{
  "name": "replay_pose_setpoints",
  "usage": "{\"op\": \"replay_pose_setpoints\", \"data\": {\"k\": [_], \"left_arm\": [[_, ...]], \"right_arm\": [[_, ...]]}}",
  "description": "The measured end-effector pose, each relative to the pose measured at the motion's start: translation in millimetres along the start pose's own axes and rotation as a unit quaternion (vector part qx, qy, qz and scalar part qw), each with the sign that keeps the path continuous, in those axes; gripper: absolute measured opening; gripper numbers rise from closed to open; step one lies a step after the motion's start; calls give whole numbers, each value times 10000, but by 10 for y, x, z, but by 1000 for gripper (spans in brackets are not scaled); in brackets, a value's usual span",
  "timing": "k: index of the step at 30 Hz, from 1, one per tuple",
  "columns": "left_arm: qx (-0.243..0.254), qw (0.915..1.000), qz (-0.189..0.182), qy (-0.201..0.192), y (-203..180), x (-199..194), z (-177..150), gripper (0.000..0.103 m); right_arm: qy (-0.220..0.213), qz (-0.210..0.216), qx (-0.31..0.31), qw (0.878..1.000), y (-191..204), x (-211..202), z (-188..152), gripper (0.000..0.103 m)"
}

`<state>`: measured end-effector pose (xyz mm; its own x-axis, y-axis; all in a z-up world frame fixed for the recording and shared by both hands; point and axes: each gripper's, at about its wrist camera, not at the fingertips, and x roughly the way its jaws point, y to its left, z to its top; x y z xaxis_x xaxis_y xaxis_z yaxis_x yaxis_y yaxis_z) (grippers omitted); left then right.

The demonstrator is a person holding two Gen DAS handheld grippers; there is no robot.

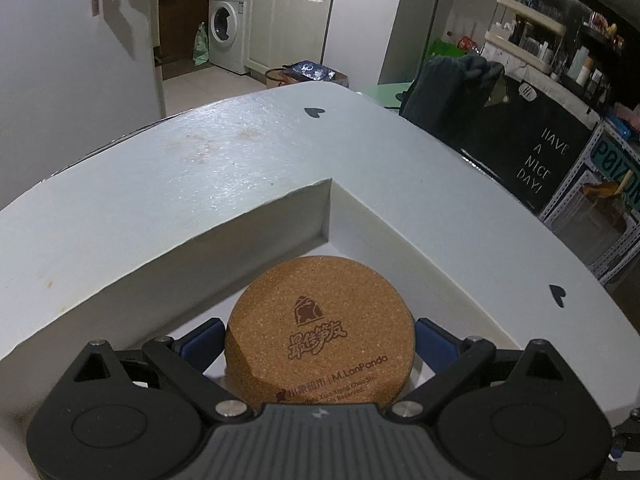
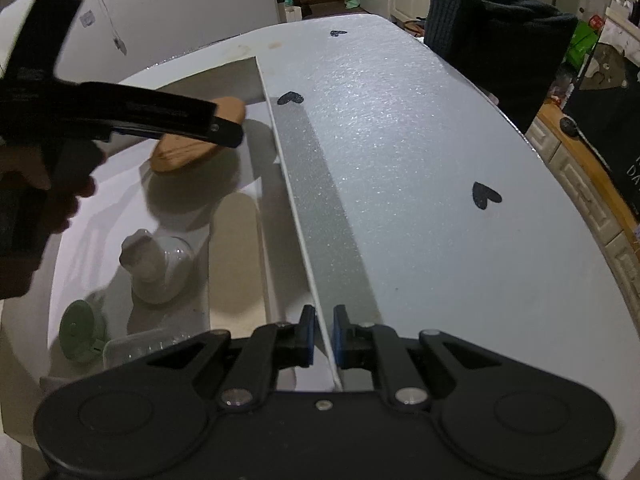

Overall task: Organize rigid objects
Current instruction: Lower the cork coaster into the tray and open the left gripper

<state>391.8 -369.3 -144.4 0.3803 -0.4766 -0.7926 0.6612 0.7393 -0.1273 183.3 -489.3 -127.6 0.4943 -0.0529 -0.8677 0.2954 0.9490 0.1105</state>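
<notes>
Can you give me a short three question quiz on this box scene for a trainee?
1. True or false: the left tongs hold the round cork coaster.
2. The right tongs clamp: A) the white box's thin wall, B) the green round plastic piece, C) nothing.
3. Fill in: black ____ shapes mark the white foam tabletop.

Key: 1 true; 2 A; 3 heart.

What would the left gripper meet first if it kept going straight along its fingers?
Probably the white floor of the box, near its far corner. The left gripper, holding the cork coaster, points steeply down into it; depth is hard to judge.
</notes>
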Motion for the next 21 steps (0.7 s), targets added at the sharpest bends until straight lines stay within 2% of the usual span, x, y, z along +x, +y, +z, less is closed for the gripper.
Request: {"op": "replay_pose_setpoints", "data": {"k": [8, 21], "left_arm": [[-52, 9999, 27, 98, -34, -42, -54, 103], [-141, 9999, 8, -61, -93, -517, -215, 103]], "right_arm": [[34, -92, -93, 9999, 48, 10, 10, 10], [127, -130, -241, 9995, 74, 21, 37, 10]]}}
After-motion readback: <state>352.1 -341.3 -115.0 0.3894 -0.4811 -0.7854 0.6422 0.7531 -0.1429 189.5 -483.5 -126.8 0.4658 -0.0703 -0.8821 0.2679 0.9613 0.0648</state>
